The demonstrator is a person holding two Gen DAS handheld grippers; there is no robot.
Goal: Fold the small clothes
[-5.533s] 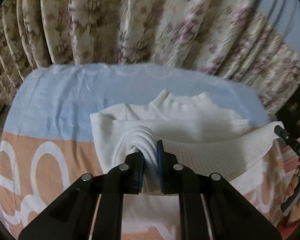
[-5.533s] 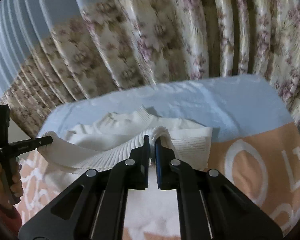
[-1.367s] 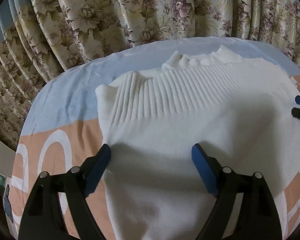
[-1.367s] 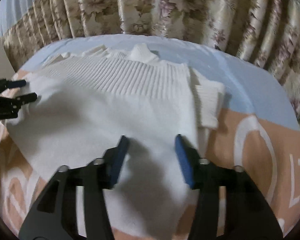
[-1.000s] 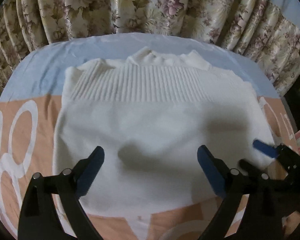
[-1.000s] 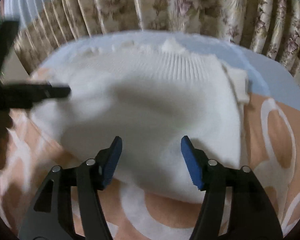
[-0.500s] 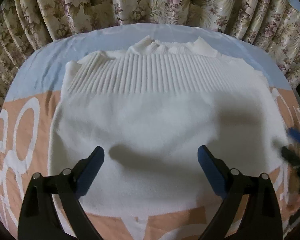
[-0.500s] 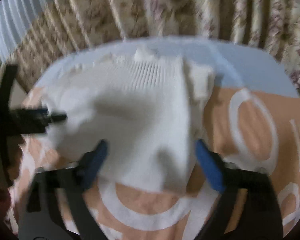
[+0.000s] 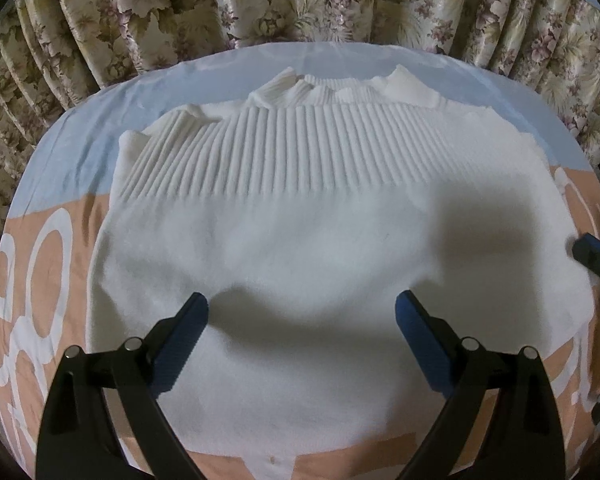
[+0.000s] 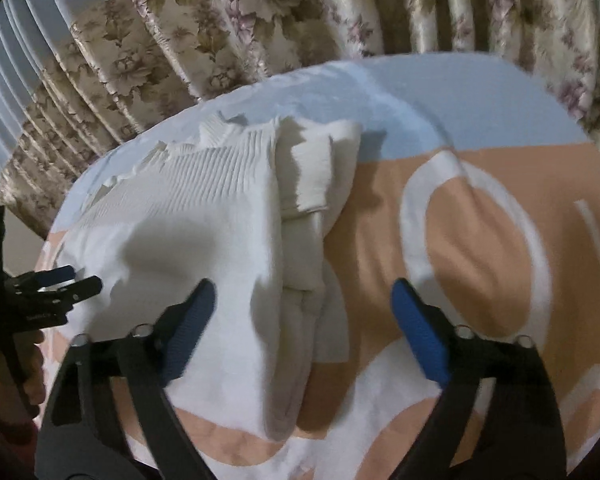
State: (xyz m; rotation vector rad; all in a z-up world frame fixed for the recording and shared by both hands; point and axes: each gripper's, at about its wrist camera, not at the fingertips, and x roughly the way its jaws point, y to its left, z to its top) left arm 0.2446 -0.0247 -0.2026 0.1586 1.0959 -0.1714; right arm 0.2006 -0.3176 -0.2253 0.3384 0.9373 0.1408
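Straddling the sweater (image 10: 204, 240) edge now, right gripper (image 10: 304, 300) closing.

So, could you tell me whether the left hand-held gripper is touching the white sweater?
Cannot tell. In the left wrist view the left hand-held gripper stands open over the white sweater; no gap or contact shows.

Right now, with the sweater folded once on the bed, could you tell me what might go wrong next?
1. The right gripper, its jaws closing, straddles the stacked side edge of the white sweater; it may catch only the top layers and pull the fold apart.
2. A folded sleeve end sticks out at the far corner and could slip out.
3. The left gripper hangs open, pinning nothing, so the sweater may slide.
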